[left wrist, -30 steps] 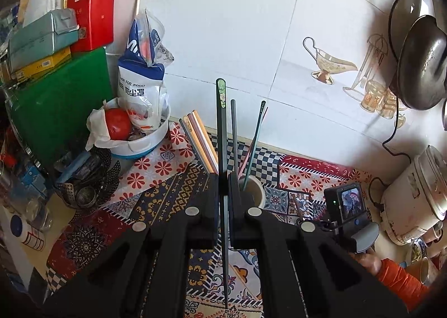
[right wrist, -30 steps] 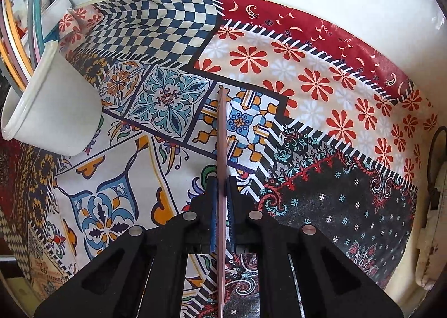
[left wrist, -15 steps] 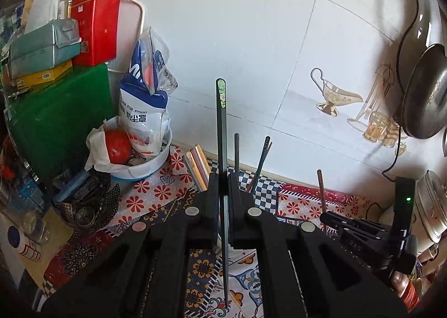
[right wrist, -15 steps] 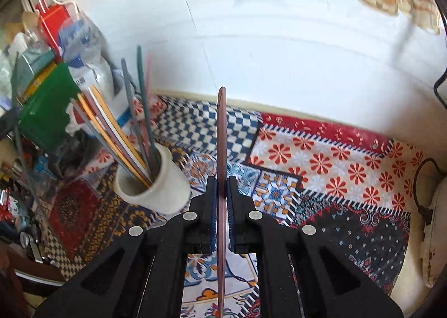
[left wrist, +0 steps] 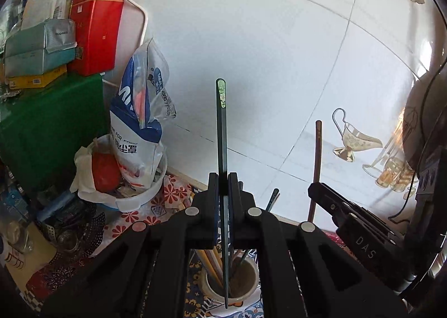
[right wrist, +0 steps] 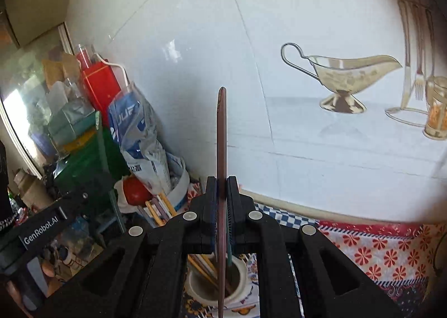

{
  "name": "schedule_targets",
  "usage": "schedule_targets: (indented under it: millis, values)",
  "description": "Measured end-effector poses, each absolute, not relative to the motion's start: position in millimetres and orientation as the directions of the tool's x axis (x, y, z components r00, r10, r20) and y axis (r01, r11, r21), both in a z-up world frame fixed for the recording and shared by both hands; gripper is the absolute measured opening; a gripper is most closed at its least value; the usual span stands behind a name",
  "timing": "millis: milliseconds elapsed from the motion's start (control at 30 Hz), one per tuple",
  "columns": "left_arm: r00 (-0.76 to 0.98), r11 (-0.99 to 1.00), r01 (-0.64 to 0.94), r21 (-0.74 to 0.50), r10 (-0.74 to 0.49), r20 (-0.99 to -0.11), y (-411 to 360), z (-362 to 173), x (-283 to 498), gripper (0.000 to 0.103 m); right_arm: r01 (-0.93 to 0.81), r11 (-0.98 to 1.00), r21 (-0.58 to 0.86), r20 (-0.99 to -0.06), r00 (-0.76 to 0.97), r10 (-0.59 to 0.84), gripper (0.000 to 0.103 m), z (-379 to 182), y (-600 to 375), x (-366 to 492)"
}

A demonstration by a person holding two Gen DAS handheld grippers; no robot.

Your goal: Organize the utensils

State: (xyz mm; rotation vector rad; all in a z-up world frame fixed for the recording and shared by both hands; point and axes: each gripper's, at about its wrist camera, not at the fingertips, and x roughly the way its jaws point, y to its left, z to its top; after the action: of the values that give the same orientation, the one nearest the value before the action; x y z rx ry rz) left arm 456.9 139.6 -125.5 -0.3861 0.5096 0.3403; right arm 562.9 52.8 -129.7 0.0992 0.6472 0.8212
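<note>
- Above the white cup (left wrist: 245, 281), the left gripper (left wrist: 223, 189) has its fingers clenched on a dark green chopstick (left wrist: 221, 133), which stands upright between them.
- That chopstick's lower end reaches down over the cup's mouth; whether it touches anything inside, I cannot tell.
- Just beside it, the right gripper (right wrist: 222, 192) has its fingers clenched on a brown chopstick (right wrist: 221, 133), also upright.
- The brown chopstick's lower end runs down across the cup (right wrist: 240, 273) in the right wrist view.
- The cup stands on the patterned cloth (right wrist: 377, 251) that covers the table, near the white tiled wall (left wrist: 265, 52).
- Several other chopsticks (left wrist: 209, 260), orange, pale and dark, already lean inside the cup.
- From the left wrist view, the right gripper (left wrist: 321, 192) shows to the right with its brown chopstick (left wrist: 317, 156) rising from it.
- To the left sit a white bowl (left wrist: 151, 192) with a blue-and-white bag (left wrist: 139, 122) and a red round thing, a green box (left wrist: 50, 128) and a red tin (left wrist: 95, 36).
</note>
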Motion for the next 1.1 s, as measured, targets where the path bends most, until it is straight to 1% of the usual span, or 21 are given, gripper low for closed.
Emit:
schedule_targets:
  millis: [100,167,233,333,500,600,667,767,833,1000,1100]
  values:
    - [0.819,0.865,-0.427,-0.262,0.247,-0.519,144,-134,467,0.004,-0.644,0.692,0.325,-0.471,0.524,0.709,0.006,-137,67,568]
    - [0.826,0.861,-0.426,-0.280,0.243,-0.509,147,-142,472,0.004,-0.639,0.702,0.314,-0.460,0.544,0.701,0.006,-141,72,570]
    - [0.825,0.856,-0.430,-0.287,0.243,-0.510,149,-152,478,0.004,-0.637,0.709,0.301,-0.459,0.555,0.694,0.006,-150,77,573]
    - [0.814,0.858,-0.442,-0.262,0.260,-0.520,148,-168,485,0.004,-0.645,0.709,0.284,-0.470,0.552,0.689,0.006,-165,83,574]
    - [0.783,0.864,-0.438,-0.247,0.232,-0.577,145,-197,487,0.004,-0.669,0.693,0.268,-0.531,0.498,0.686,0.006,-190,86,576]
    - [0.761,0.878,-0.415,-0.238,0.192,-0.620,143,-208,484,0.004,-0.699,0.669,0.253,-0.575,0.447,0.685,0.007,-197,84,573]
    - [0.751,0.889,-0.395,-0.231,0.167,-0.639,140,-210,481,0.004,-0.721,0.653,0.230,-0.584,0.435,0.686,0.007,-195,82,567]
    - [0.740,0.903,-0.374,-0.212,0.152,-0.656,135,-204,473,0.004,-0.741,0.644,0.192,-0.595,0.433,0.676,0.007,-185,74,557]
    - [0.747,0.910,-0.360,-0.207,0.148,-0.649,131,-192,463,0.004,-0.738,0.647,0.193,-0.594,0.437,0.676,0.007,-173,63,550]
    - [0.779,0.929,-0.311,-0.199,0.130,-0.614,117,-146,430,0.006,-0.734,0.642,0.222,-0.591,0.423,0.687,0.007,-126,27,530]
    - [0.814,0.942,-0.277,-0.190,0.125,-0.567,106,-110,402,0.010,-0.728,0.656,0.199,-0.550,0.471,0.690,0.007,-86,0,503]
